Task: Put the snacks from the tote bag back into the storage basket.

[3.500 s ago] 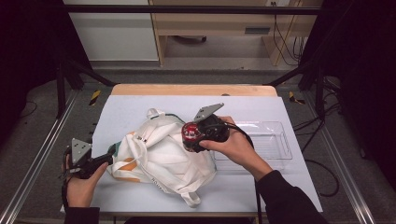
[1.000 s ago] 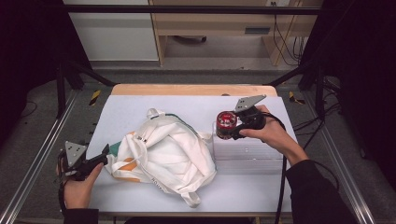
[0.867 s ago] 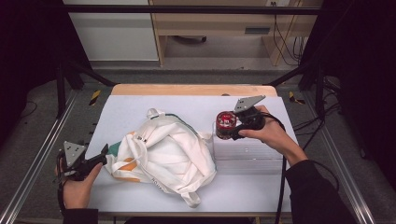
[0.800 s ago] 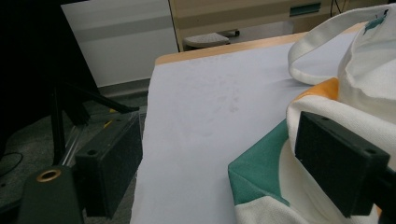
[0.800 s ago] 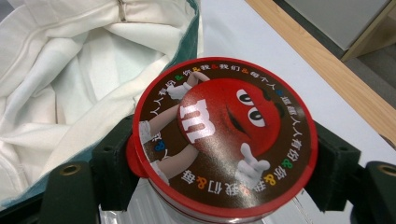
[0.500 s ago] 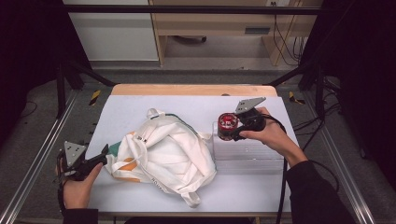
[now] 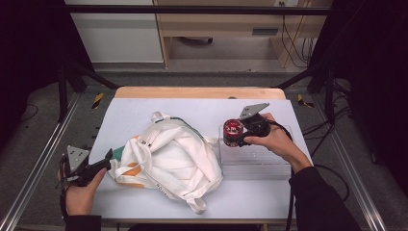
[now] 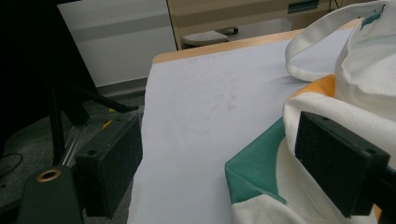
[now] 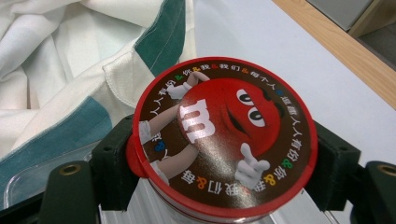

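The right gripper [image 7: 236,133] clamps a round red-lidded candy tub [image 9: 224,140] between its fingers, above the clear ridged plastic tray [image 7: 262,159]. A rumpled white cloth bag with green and orange trim [image 7: 168,159] lies just beside. The left gripper [image 8: 219,172] stands wide, one finger [image 8: 341,168] over the bag's green corner.

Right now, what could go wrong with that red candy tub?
The right tool grips the candy tub by its round sides just under the lid, so it might slip or tip. It hangs over the near corner of the clear tray, close to the white bag, so it could land on the rim or snag the cloth.
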Tool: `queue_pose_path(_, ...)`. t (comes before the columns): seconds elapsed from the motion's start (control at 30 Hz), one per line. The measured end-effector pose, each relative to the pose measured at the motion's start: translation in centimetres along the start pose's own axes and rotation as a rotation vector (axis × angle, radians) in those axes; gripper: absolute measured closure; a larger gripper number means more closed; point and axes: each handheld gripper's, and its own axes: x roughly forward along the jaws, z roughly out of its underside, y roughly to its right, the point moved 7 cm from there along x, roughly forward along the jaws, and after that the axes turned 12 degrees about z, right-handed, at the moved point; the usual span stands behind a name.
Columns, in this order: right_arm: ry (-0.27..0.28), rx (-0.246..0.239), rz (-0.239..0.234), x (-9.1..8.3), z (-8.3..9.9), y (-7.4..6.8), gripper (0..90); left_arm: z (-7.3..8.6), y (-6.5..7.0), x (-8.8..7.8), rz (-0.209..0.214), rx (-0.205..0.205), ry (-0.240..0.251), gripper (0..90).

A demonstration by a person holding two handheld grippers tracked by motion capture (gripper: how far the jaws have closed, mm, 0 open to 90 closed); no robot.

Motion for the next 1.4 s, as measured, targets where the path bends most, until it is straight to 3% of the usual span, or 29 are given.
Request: queue_pose_path(1.4, -0.048, 0.019, -0.035, 2.1, 1.4, -1.1, 25.2, 0.0, 0.0, 0.0, 0.001, 0.006, 0.000, 14.9)
